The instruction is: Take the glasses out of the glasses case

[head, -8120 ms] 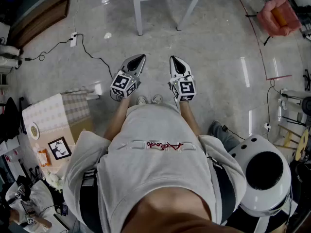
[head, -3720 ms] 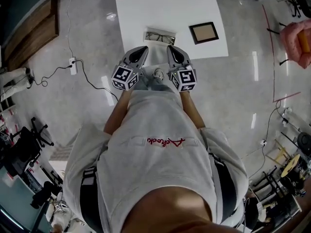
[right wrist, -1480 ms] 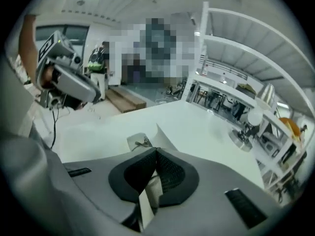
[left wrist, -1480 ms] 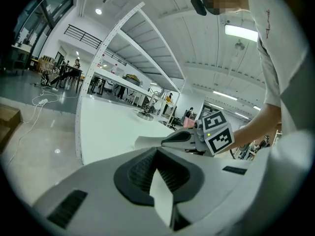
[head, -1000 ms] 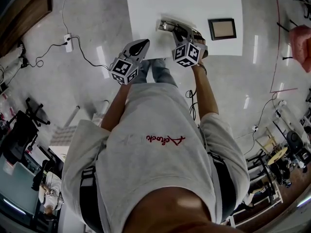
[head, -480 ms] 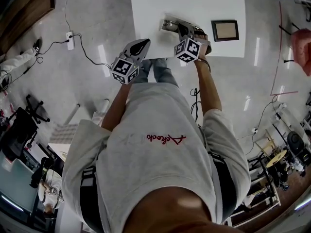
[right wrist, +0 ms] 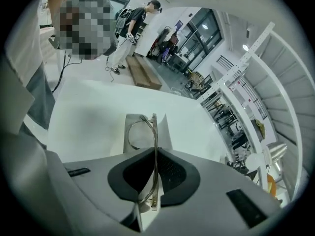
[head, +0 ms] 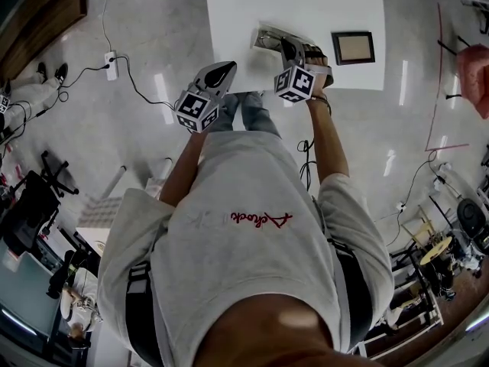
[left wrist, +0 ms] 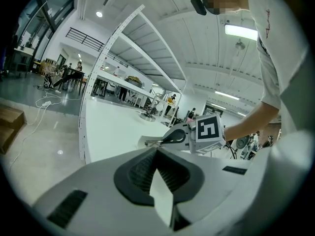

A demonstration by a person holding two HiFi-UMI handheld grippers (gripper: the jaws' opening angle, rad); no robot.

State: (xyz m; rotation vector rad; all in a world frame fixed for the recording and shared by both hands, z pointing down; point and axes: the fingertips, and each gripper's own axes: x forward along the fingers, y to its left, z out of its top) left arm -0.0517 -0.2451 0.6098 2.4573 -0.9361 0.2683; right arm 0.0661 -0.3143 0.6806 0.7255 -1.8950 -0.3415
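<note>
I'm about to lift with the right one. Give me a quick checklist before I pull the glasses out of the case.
1. Glasses between the right gripper fingers: ok. The fingers have just been closing and now pinch the frame edge-on.
2. Glasses case open: ok. Nothing covers the glasses.
3. Case steadied: not ok. The left gripper hangs by the table corner, shut on nothing, apart from the case.
4. Way up free: ok. The picture frame lies off to the side.
5. Grip firm enough to lift: cannot tell.
6. Temples free of the case: cannot tell.
</note>
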